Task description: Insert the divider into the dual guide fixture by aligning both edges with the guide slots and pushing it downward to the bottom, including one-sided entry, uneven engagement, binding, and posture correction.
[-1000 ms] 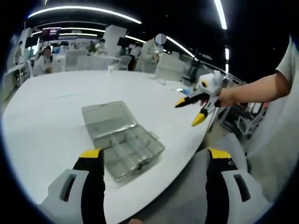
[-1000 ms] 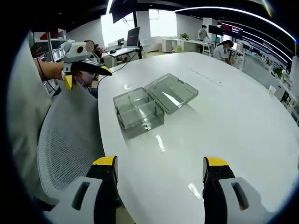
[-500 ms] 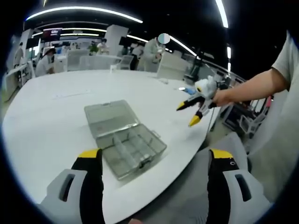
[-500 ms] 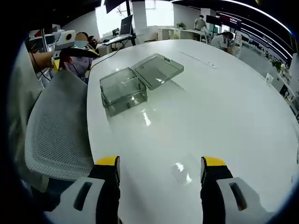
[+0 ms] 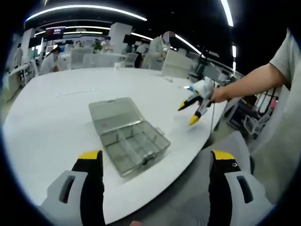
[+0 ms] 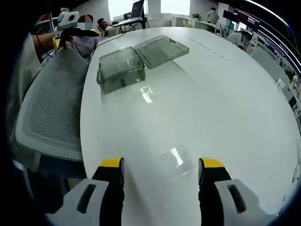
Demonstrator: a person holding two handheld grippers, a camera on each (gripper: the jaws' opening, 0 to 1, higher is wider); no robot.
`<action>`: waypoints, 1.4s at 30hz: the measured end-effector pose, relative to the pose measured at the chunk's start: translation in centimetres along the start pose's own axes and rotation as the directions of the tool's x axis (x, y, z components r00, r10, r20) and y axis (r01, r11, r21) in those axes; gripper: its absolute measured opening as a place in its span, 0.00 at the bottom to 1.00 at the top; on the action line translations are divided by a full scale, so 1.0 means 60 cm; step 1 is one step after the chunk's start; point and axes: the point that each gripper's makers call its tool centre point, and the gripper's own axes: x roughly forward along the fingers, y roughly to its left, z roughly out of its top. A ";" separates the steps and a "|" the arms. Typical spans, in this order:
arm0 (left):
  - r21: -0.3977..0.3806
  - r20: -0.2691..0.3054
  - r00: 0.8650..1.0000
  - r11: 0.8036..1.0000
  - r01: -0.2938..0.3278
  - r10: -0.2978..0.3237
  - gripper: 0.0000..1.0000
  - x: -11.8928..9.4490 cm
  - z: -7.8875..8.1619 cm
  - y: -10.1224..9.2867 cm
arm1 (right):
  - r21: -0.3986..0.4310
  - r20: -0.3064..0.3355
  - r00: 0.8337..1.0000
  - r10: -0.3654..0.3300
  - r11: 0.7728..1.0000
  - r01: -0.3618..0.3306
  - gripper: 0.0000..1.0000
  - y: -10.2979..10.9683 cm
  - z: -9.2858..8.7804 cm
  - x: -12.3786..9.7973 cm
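Jaws of my right gripper (image 6: 160, 172) stand apart and empty, low over the white table (image 6: 225, 94). Just ahead between them lies a small clear divider (image 6: 175, 156), flat on the tabletop. My left gripper (image 5: 155, 162) is likewise spread with nothing held, facing the clear compartment box (image 5: 129, 139), lid open, near the table's edge.

A broad white desk (image 5: 51, 117) spreads from the centre toward 9 o'clock in the left gripper view. A grey mesh chair (image 6: 47, 113) stands against its edge at 9 o'clock in the right gripper view. Seated people (image 5: 49, 61) and monitors (image 6: 138, 7) sit far off near 12 o'clock, under long ceiling light strips (image 5: 80, 8).
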 end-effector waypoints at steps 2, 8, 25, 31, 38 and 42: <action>-0.002 -0.005 1.000 1.000 -0.005 0.005 0.91 -0.001 -0.002 0.000 | -0.015 -0.010 1.000 0.004 1.000 -0.004 0.58 -0.005 -0.002 0.002; -0.011 -0.011 1.000 1.000 -0.015 0.015 0.91 -0.002 -0.008 0.001 | -0.088 -0.064 0.997 0.035 0.995 -0.040 0.51 -0.012 -0.016 0.013; -0.040 -0.018 0.999 0.998 -0.042 0.041 0.91 -0.008 -0.019 0.009 | -0.193 -0.136 0.988 0.077 0.976 -0.102 0.43 -0.025 -0.018 0.036; -0.052 -0.017 0.999 0.997 -0.050 0.050 0.91 -0.011 -0.024 0.015 | -0.211 -0.148 0.986 0.079 0.971 -0.110 0.37 -0.029 -0.016 0.036; -0.062 -0.015 0.999 0.997 -0.050 0.049 0.91 -0.012 -0.027 0.012 | -0.234 -0.162 0.983 0.087 0.964 -0.124 0.31 -0.020 -0.016 0.036; -0.067 -0.008 0.999 0.997 -0.049 0.049 0.90 -0.013 -0.024 0.010 | -0.247 -0.178 0.981 0.082 0.961 -0.125 0.29 -0.016 -0.016 0.037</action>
